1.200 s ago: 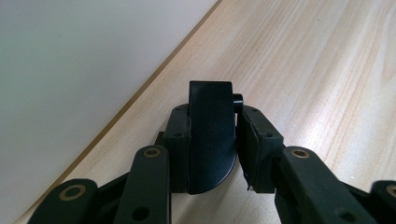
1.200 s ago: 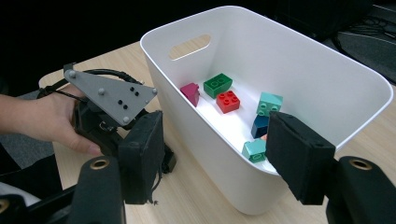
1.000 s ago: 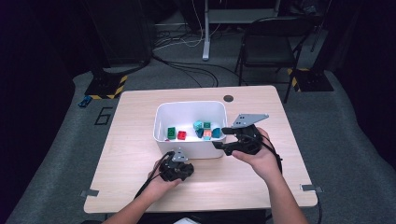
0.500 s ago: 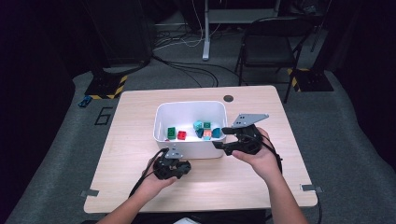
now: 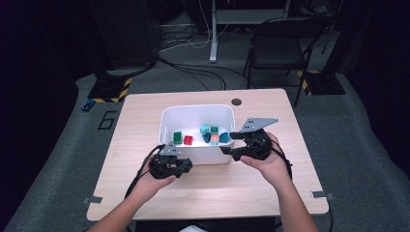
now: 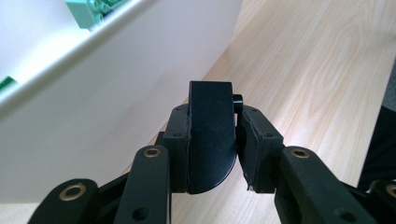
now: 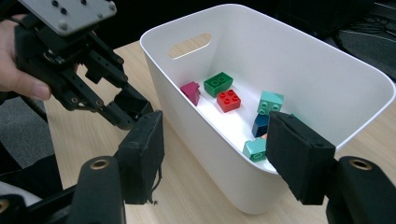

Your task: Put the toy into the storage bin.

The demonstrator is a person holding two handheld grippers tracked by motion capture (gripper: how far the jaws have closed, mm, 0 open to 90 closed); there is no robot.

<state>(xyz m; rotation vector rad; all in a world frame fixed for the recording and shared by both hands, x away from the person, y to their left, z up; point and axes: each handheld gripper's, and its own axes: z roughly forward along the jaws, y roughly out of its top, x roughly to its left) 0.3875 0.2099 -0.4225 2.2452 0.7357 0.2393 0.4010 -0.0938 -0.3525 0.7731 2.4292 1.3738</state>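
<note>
In the left gripper view, the left gripper (image 6: 212, 140) has its jaws pressed onto a black block (image 6: 211, 135) that stands upright between them, a small round stud poking out at its upper right. The block fills the gap between the pads, so nothing else fits there. Just behind it, across the upper left of that view, runs the outer wall of the white bin (image 6: 107, 107); whether the block touches that wall cannot be told. Bare wood of the table (image 6: 317, 60) lies open to the right.

In the high view the left gripper (image 5: 186, 165) sits at the lower centre-left, just in front of the bin's near wall (image 5: 200, 155), held in the left hand (image 5: 155, 178). The right gripper (image 5: 226, 150) is at centre-right, at the bin's near right corner, held in the right hand (image 5: 268, 159).

In the right gripper view, the right gripper (image 7: 219, 158) has its jaws spread wide and holds nothing. The bin's near rim (image 7: 219, 133) passes between the two jaws without touching either that can be seen; one jaw stands outside the bin over the table, the other at the rim on the inner side. Inside the bin lie a green brick (image 7: 218, 84), a red brick (image 7: 229, 100), a dark pink piece (image 7: 191, 92), pale teal bricks (image 7: 270, 102) and a dark blue one (image 7: 260, 125), all low on the floor with clear space above them. The table's front strip, at the bottom of the high view, is free on both sides of the hands.
</note>
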